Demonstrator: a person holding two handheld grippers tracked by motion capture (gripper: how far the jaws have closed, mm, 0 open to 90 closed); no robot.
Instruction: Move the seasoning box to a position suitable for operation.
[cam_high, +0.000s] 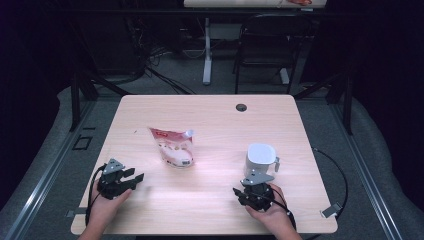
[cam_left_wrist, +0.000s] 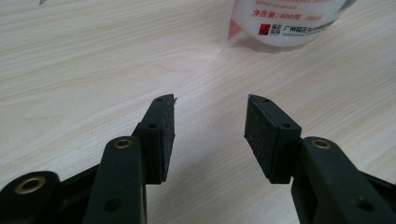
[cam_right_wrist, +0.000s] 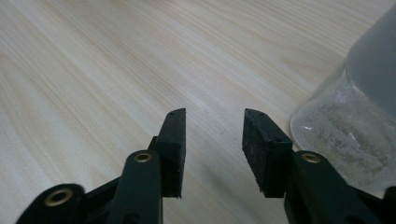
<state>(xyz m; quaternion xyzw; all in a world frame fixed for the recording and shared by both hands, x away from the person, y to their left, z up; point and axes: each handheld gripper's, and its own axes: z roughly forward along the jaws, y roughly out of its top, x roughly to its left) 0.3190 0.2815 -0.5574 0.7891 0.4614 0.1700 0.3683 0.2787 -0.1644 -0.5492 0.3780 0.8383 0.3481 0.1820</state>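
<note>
Both hand-held grippers, left (cam_high: 134, 180) and right (cam_high: 239, 193), gape empty, pouch (cam_high: 173, 146) ahead of left, jug (cam_high: 260, 159) beside right.

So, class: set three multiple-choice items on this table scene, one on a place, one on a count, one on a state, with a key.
1. Where is the white jug?
A. just beyond the right gripper
B. at the table's far edge
C. on the floor

2. How many grippers are on the table?
A. one
B. two
C. three

3. How do the left gripper's fingers stand?
A. clamped on the pouch
B. shut together
C. apart, nothing between

Key: 1 A, the high view shows the jug right past that gripper; 2 B, one per hand; 3 C, bare wood shows in the gap.
</note>
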